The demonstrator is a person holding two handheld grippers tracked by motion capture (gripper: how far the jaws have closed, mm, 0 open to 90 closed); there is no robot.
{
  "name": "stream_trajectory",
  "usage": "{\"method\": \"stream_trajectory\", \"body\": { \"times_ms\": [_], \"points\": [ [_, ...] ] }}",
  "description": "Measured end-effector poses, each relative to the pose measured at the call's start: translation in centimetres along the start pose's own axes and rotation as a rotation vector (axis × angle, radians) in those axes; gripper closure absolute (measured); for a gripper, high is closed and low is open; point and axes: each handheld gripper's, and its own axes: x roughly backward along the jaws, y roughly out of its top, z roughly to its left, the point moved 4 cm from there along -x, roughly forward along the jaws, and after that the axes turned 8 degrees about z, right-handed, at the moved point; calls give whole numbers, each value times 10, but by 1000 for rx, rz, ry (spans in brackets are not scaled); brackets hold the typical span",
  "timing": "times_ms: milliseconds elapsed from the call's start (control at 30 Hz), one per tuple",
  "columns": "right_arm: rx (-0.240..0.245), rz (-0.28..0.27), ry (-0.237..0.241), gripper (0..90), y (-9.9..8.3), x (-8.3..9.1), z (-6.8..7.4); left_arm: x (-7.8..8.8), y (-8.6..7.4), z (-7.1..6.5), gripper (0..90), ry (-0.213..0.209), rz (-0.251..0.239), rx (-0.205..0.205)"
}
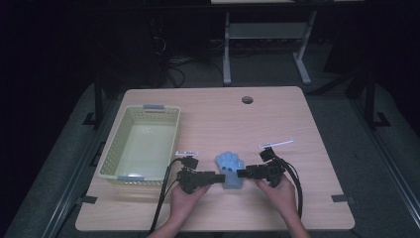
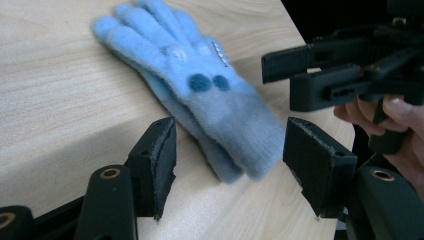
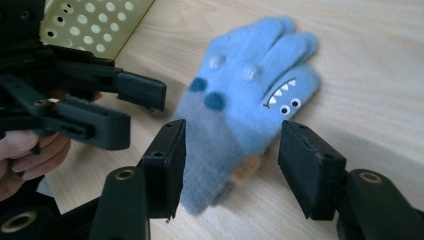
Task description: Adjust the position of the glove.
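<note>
The blue monster-face glove (image 1: 229, 167) lies flat on the table (image 1: 277, 119) right between the two grippers, fingers pointing away from the person and its cuff toward them. The left gripper (image 2: 230, 165) and right gripper (image 3: 231, 160) both have jaws apart, each straddling the cuff end from its own side. They look equally near, though whether either pad touches the fabric is hard to tell.

High view is running dim, surroundings near black, only the table (image 1: 277, 119) catching light from above. Gripper views are brighter; glove (image 2: 200, 95) cuff is blurring, jaws are casting soft shadows.
</note>
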Motion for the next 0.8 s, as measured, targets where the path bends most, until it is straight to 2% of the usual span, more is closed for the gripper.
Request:
{"method": "stream_trajectory", "body": {
  "times_ms": [200, 300, 367, 567, 600, 767, 800],
  "points": [
    [-13, 4, 10, 483, -4, -5, -4, -9, 1, 5, 385, 3, 20, 32],
    [-17, 15, -3, 491, -5, -8, -6, -12, 1, 5, 411, 5, 25, 30],
    [-30, 17, 6, 494, -6, -10, -7, -13, 1, 5, 421, 0, 24, 32],
    [-50, 17, 27, 547, -7, -20, -7, -19, 2, 7, 525, -41, 39, 37],
    [-57, 18, 28, 547, -7, -20, -7, -19, 3, 7, 529, -48, 44, 49],
    [-77, 15, 35, 560, -8, -23, -7, -21, 4, 9, 585, -53, 53, 47],
    [-97, 8, 49, 565, -8, -24, -7, -21, 4, 9, 585, -52, 57, 44]
  ]
}}
